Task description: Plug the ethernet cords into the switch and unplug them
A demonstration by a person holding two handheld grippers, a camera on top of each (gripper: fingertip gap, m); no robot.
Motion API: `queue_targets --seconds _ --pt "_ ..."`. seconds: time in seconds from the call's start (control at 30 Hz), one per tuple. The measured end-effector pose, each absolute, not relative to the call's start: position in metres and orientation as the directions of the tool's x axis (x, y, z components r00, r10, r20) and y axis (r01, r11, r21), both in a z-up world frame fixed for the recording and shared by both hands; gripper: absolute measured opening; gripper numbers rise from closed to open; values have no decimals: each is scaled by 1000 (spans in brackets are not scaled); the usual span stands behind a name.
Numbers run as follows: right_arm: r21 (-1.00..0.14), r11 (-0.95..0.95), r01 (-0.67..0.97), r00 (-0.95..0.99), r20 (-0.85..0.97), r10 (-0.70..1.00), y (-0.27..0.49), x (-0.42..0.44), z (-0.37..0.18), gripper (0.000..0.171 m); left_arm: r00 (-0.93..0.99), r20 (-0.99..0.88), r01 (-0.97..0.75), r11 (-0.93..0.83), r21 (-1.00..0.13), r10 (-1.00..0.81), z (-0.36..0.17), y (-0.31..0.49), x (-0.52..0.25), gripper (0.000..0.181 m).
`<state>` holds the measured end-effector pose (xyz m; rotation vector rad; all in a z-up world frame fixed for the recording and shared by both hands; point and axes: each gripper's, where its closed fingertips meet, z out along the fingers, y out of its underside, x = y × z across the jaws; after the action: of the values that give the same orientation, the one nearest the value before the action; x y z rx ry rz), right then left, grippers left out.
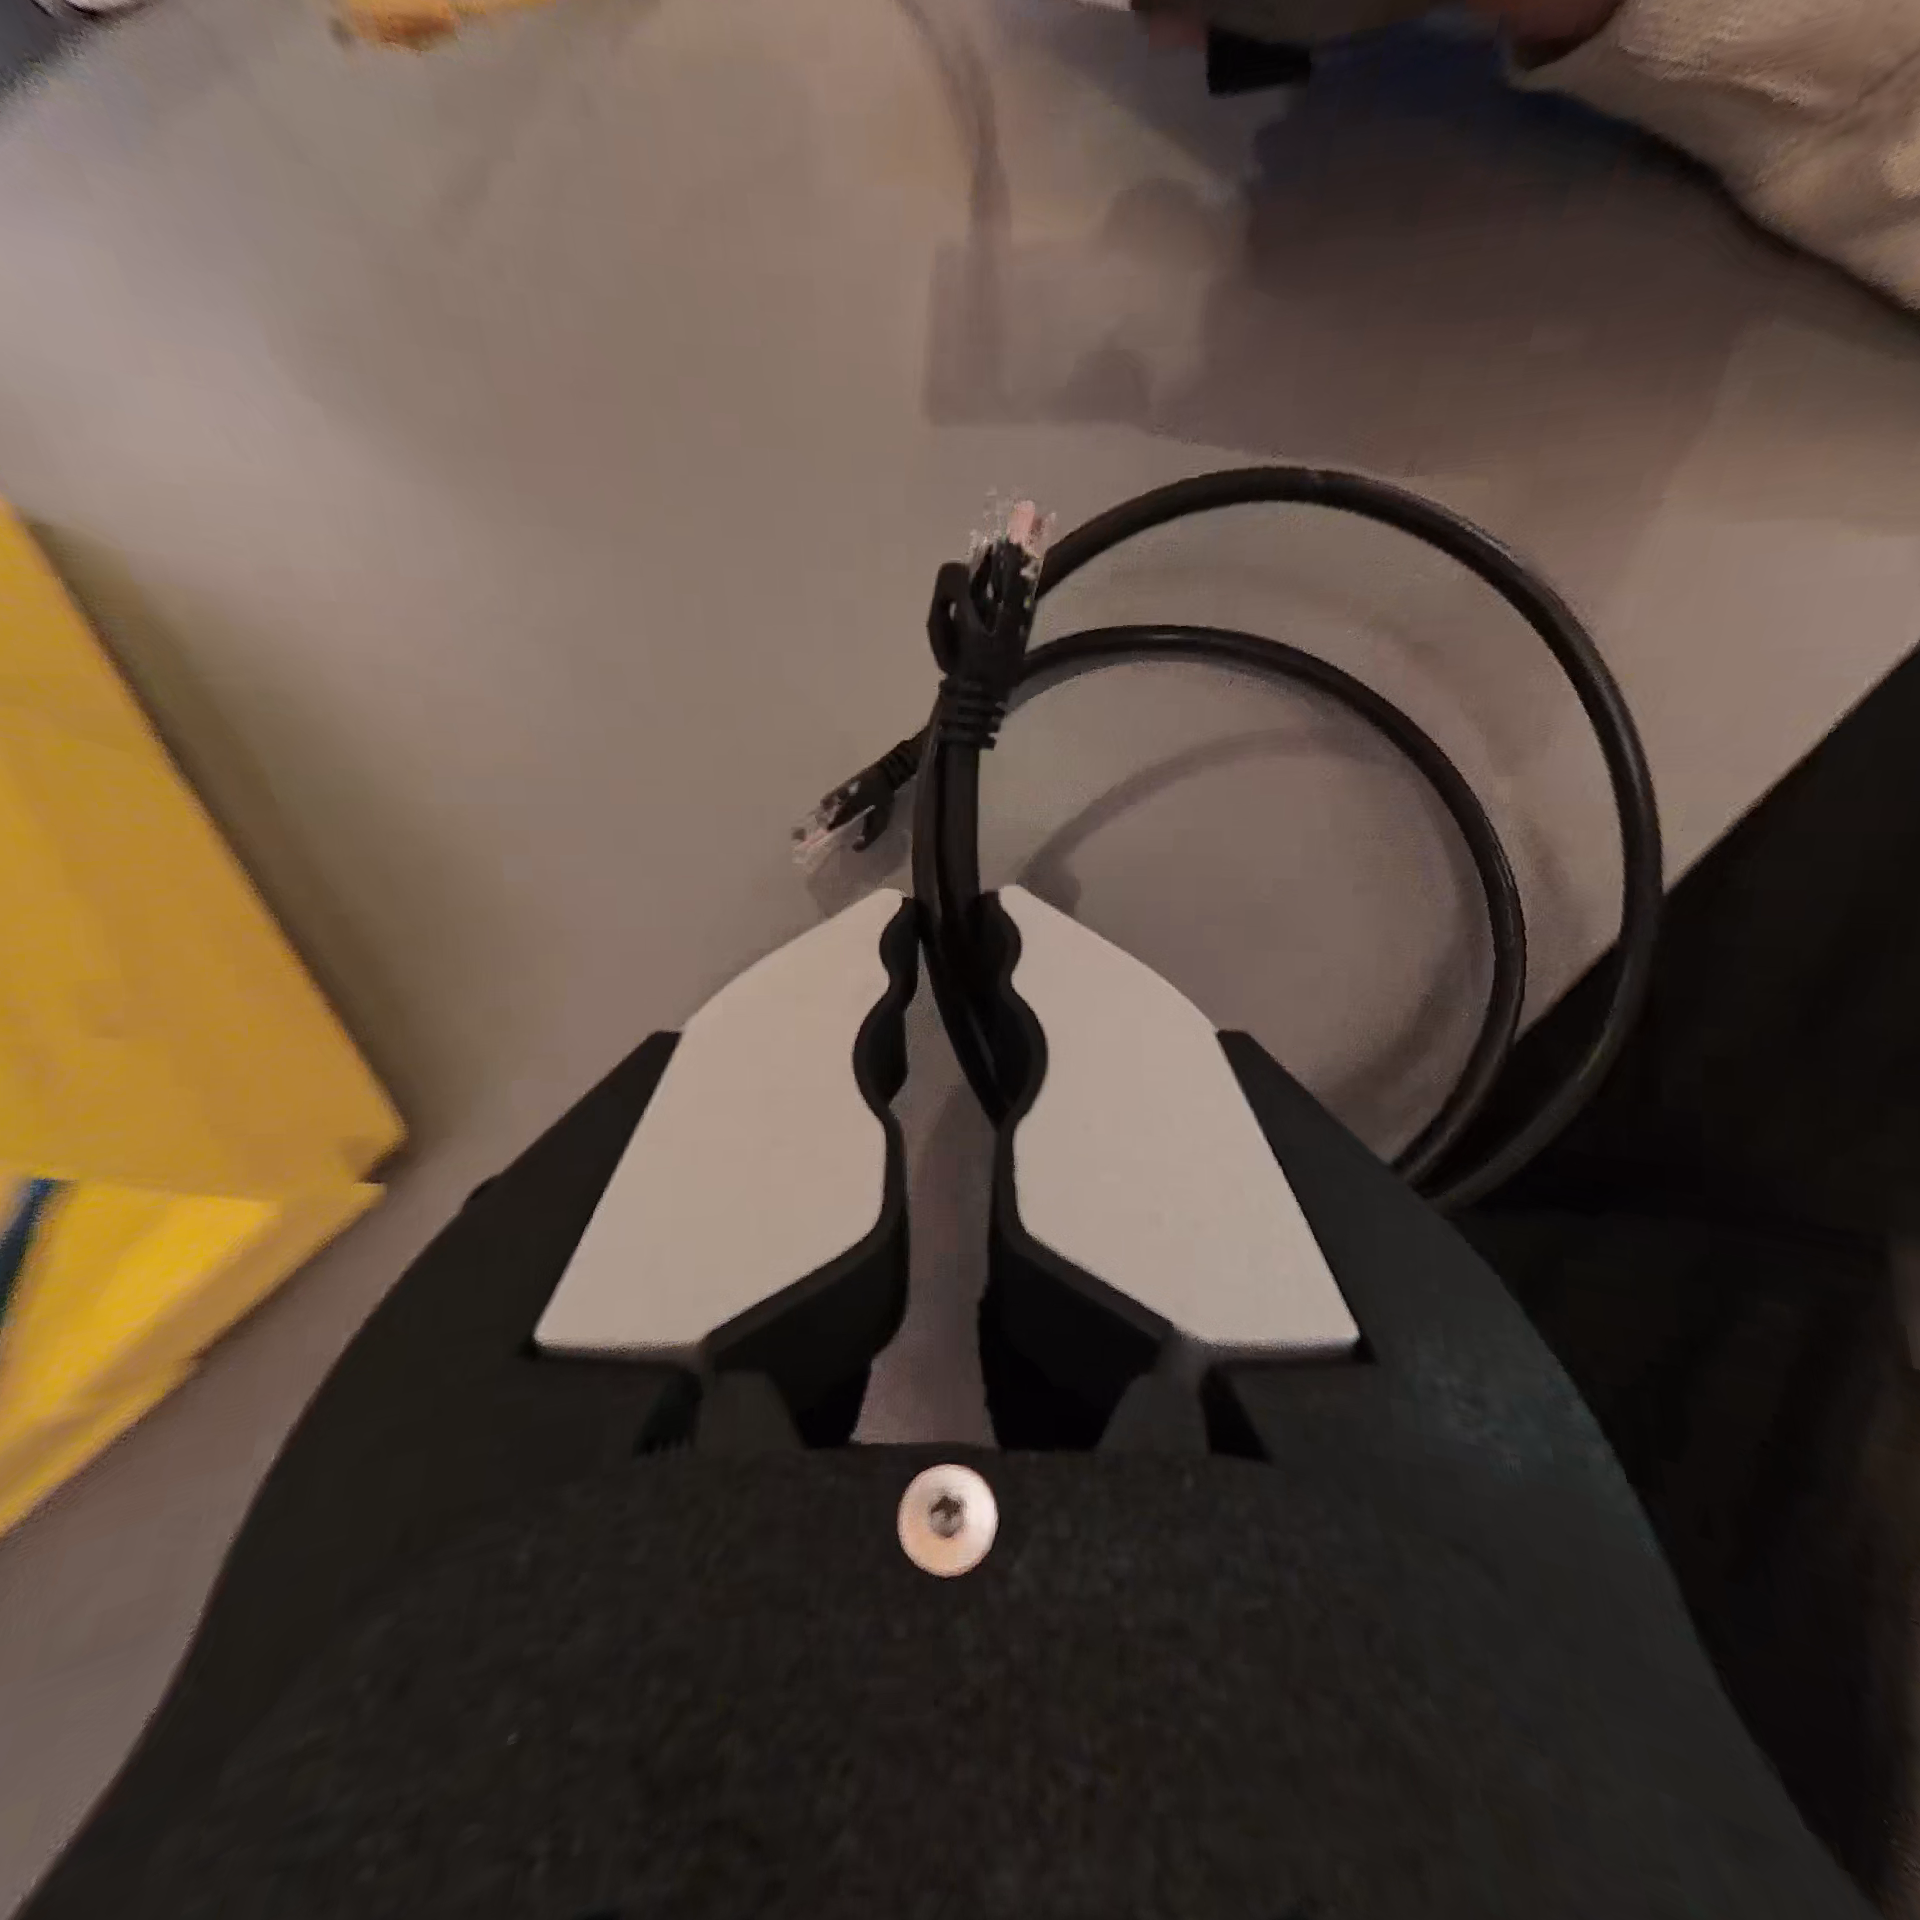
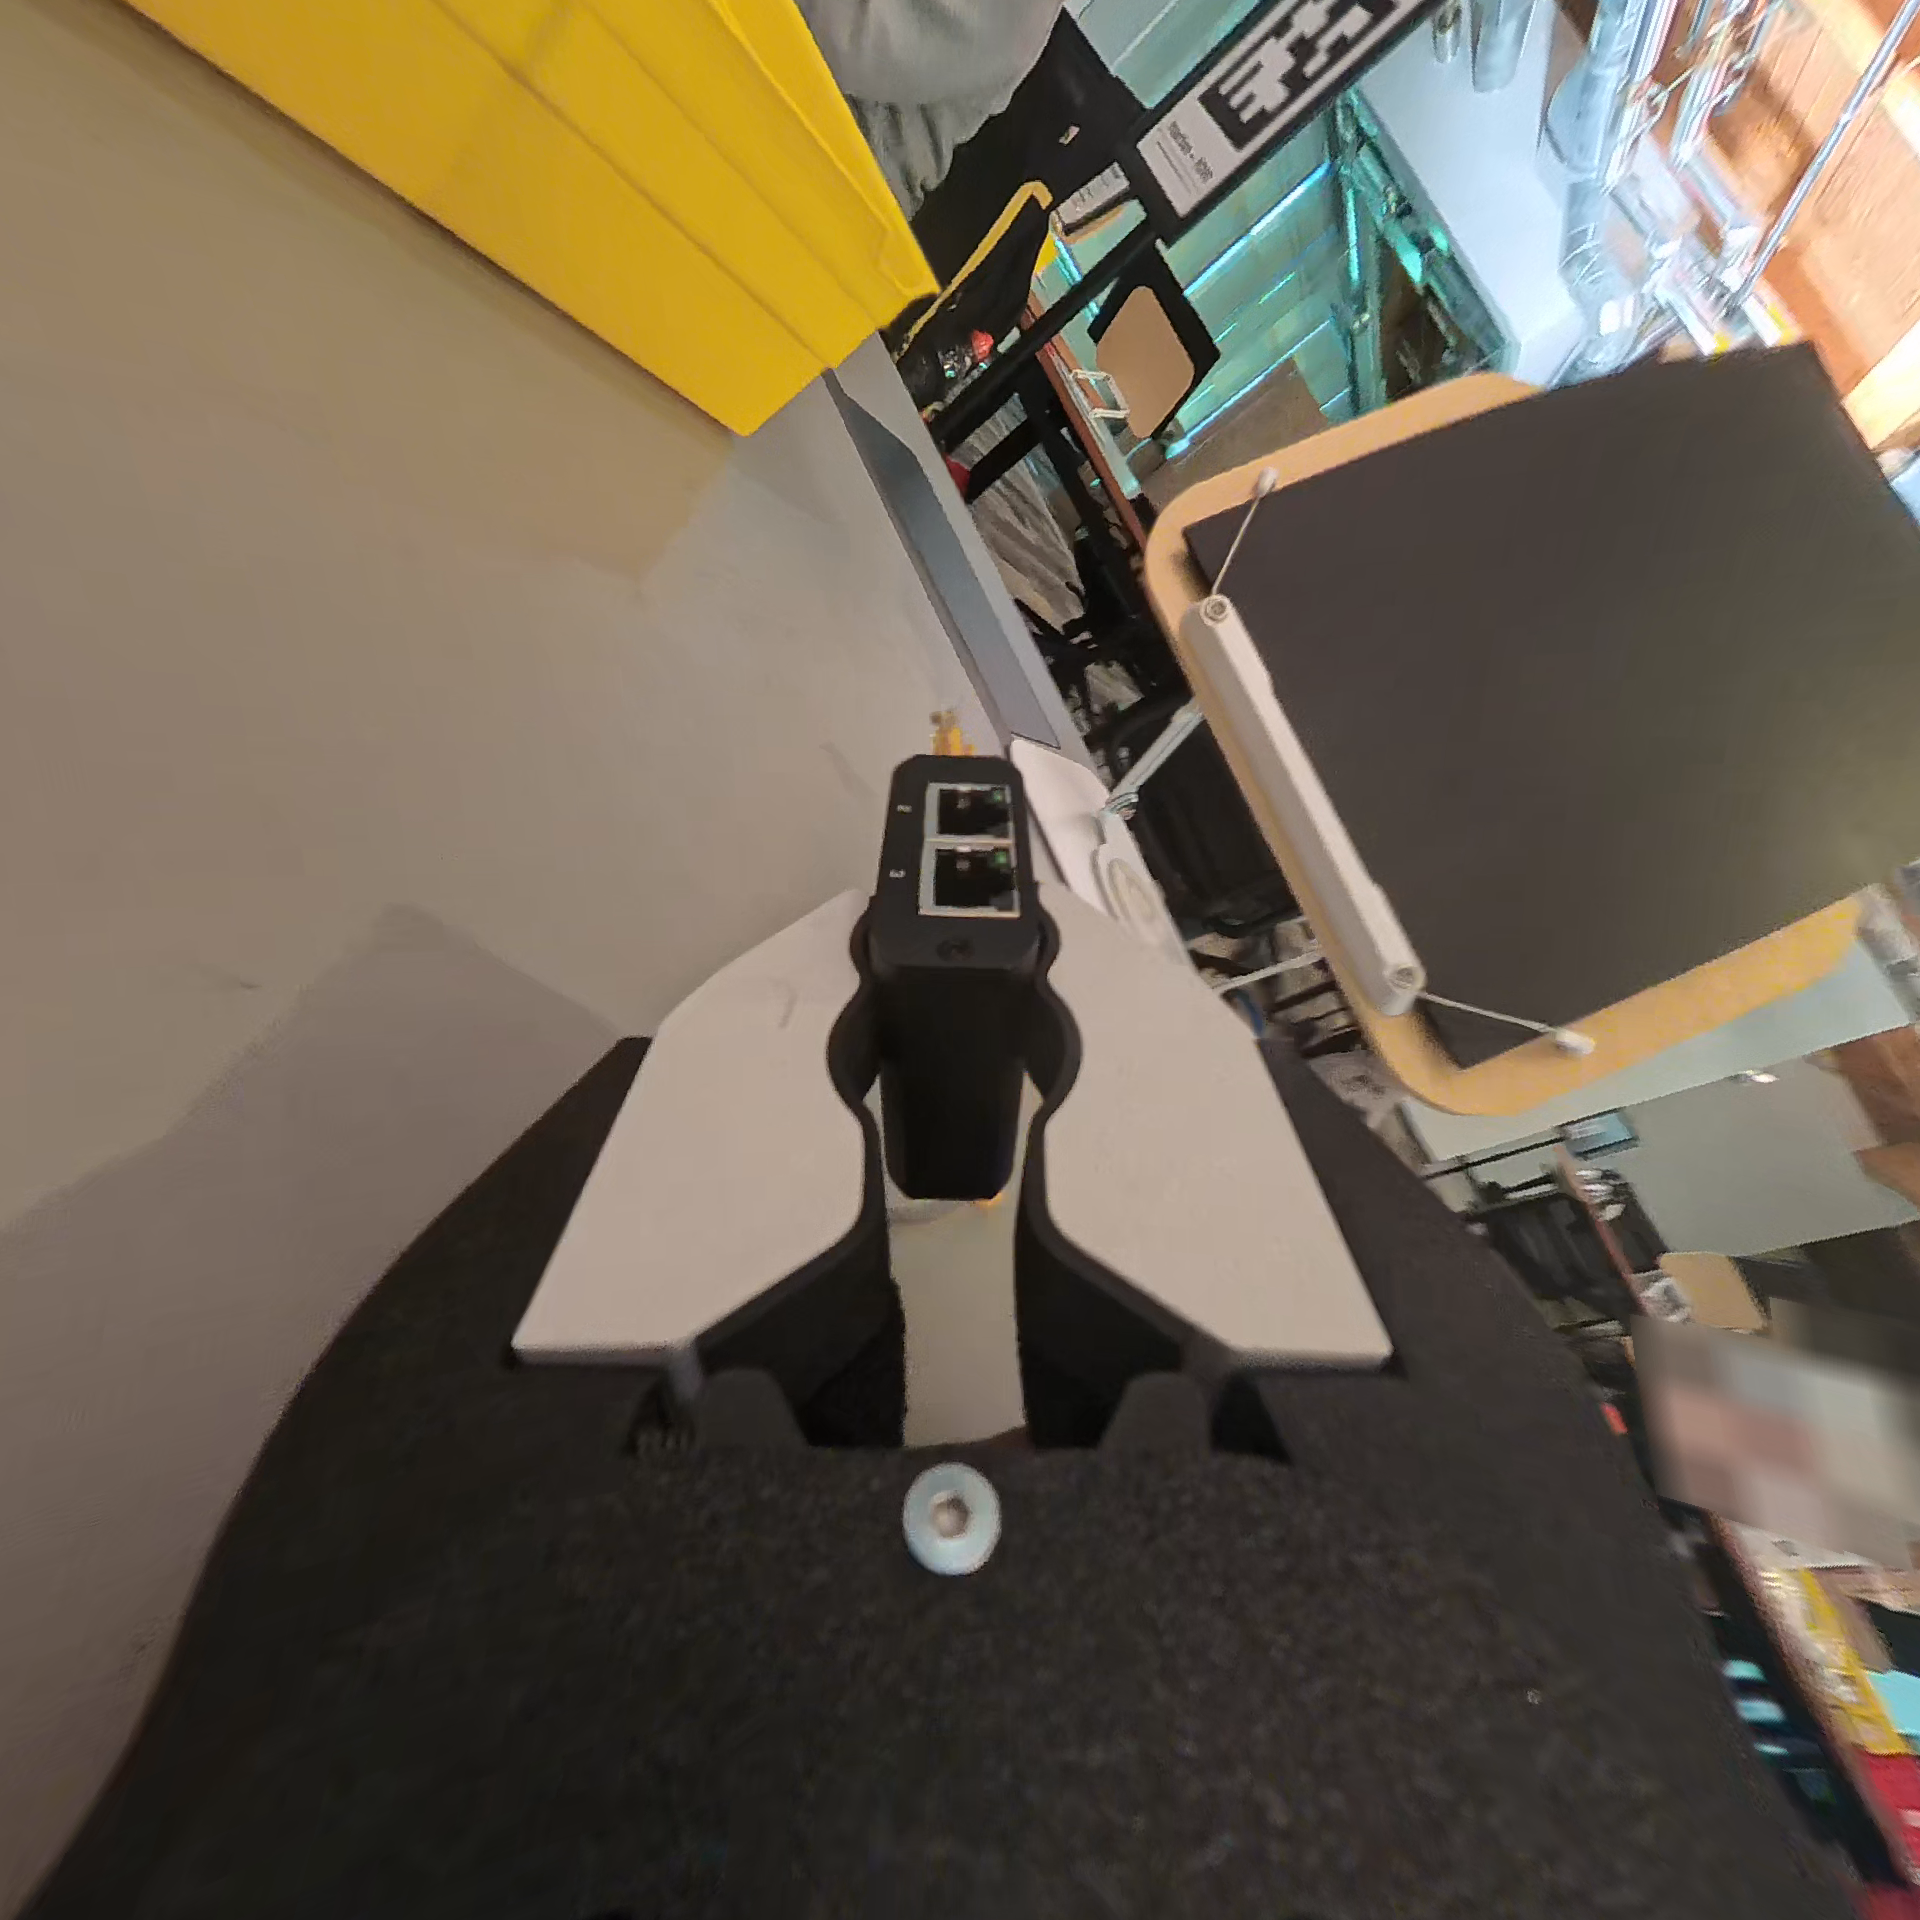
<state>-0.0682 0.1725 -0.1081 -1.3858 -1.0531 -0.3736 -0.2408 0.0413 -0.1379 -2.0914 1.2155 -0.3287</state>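
Black ethernet cord [image 1: 961, 831] is being pinched by the left gripper [image 1: 958, 914] well behind its plug [image 1: 997, 582], while the right gripper [image 2: 951, 935] is clamping the switch [image 2: 961, 883] off the table [image 2: 364, 623]. With that much slack, the plug is likely wobbling and missing a port.

This looks like a lab or workshop with storage space. Past the edge of a pale grey bench [image 2: 364, 623] carrying a yellow bin [image 2: 582, 177] stand metal shelving racks [image 2: 1714, 135], a black frame with a printed marker board [image 2: 1288, 62], and a chair [image 2: 1153, 364]. A dark panel edged in pale wood [image 2: 1558, 665] hangs close by, and cluttered goods fill the lower right.
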Motion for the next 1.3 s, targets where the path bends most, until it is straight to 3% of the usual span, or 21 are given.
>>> queue_targets --seconds 0.13,0.27,0.4,1.3 --pt "-478 279 833 413 873 261 164 -79 -100 24 477 -278 -782 -258 -568 -834 -119 65 -234 11" --pt "-406 315 858 339 908 248 155 -90 -100 24 417 -288 -847 -255 -466 -862 -119 85 -210 11" --pt "-336 317 887 264 932 250 152 -97 -108 24 414 -299 -857 -258 -446 -860 -118 105 -188 11" --pt "-261 246 933 180 934 308 159 -100 -136 24 372 -345 -895 -233 -381 -862 -124 102 -172 11"
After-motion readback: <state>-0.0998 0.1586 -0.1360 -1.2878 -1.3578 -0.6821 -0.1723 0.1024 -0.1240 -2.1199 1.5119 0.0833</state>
